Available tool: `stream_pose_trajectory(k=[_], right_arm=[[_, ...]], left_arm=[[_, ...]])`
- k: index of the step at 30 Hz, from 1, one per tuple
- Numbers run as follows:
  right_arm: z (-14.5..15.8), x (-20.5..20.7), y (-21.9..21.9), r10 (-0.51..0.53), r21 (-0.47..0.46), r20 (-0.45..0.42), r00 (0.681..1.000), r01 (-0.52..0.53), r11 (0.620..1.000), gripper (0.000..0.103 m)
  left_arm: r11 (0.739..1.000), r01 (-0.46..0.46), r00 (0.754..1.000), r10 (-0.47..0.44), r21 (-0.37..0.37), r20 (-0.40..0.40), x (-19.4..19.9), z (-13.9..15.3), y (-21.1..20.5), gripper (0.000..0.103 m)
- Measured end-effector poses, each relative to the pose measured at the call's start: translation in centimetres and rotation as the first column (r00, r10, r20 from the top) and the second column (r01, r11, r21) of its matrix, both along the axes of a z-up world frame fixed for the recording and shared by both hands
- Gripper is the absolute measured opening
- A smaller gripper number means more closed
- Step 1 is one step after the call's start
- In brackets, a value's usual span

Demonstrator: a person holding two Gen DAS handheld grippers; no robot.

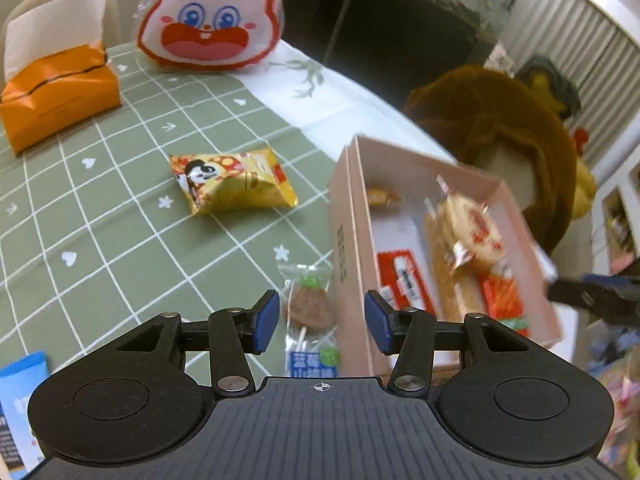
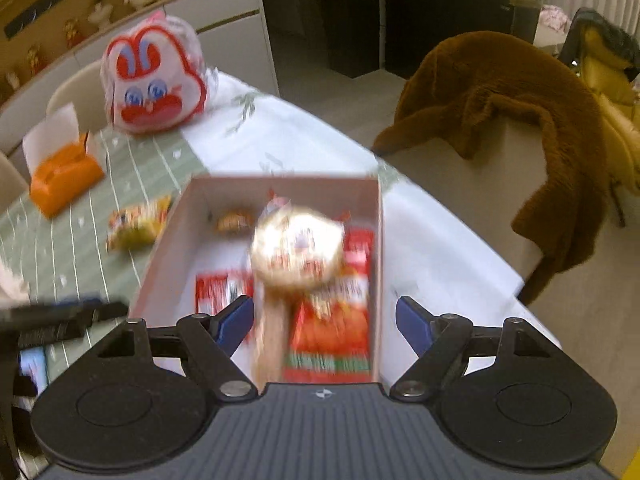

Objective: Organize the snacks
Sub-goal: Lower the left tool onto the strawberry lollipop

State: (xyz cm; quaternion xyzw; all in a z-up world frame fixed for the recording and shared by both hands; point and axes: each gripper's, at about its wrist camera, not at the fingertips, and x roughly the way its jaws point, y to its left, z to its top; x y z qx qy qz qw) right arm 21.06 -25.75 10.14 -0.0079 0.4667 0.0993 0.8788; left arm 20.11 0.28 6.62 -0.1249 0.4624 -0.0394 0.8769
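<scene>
A pink cardboard box (image 1: pixel 348 216) (image 2: pixel 168 248) stands on the table and holds several wrapped snacks. A round golden cracker pack (image 2: pixel 298 250) (image 1: pixel 472 232) is blurred above the box contents, in front of my open right gripper (image 2: pixel 325 320); no finger touches it. My left gripper (image 1: pixel 322 320) is open and empty, low over a clear-wrapped brown lollipop snack (image 1: pixel 310 308) lying against the box's left wall. A yellow panda snack bag (image 1: pixel 234 182) (image 2: pixel 136 222) lies on the green cloth left of the box.
An orange tissue box (image 1: pixel 56 100) (image 2: pixel 64 180) and a rabbit-face bag (image 1: pixel 212 16) (image 2: pixel 154 80) stand at the far side. A blue packet (image 1: pixel 20 400) lies near left. A chair with a brown fur coat (image 2: pixel 520 132) stands right of the table edge.
</scene>
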Motion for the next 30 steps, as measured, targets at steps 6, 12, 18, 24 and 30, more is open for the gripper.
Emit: stream_pose_trajectory(k=[6,12,18,24,30], right_arm=[[-1.8,-5.3,-1.5,-0.017,-0.001,-0.033,0.999,0.017,1.000,0.079],[-3.2,-7.9,-2.7,-0.043,0.006,-0.064,0.997,0.044,0.999,0.079],[-4.5,-9.3,-2.7,-0.057,0.044,-0.110,0.992,0.062,0.997,0.079],[-4.8,-10.0,-2.0,-0.044,0.034,-0.116,0.992,0.049,0.998,0.079],[-5.0,-10.2,-2.0,-0.052,0.038,-0.118,0.992,0.057,0.998,0.079]], left_arm=[[1.000,-0.010,0.999,0.010,0.007,-0.046,1.4,-3.0,1.0,0.051],[0.999,0.034,0.999,-0.034,-0.020,-0.008,1.9,-3.8,1.2,0.045],[0.994,0.055,0.998,-0.054,-0.094,0.010,2.3,-4.5,2.3,0.044],[0.995,0.098,0.995,-0.097,-0.020,0.038,1.5,-4.5,1.8,0.036],[0.964,0.246,0.968,-0.249,0.099,0.026,-0.9,-4.2,-0.2,0.037]])
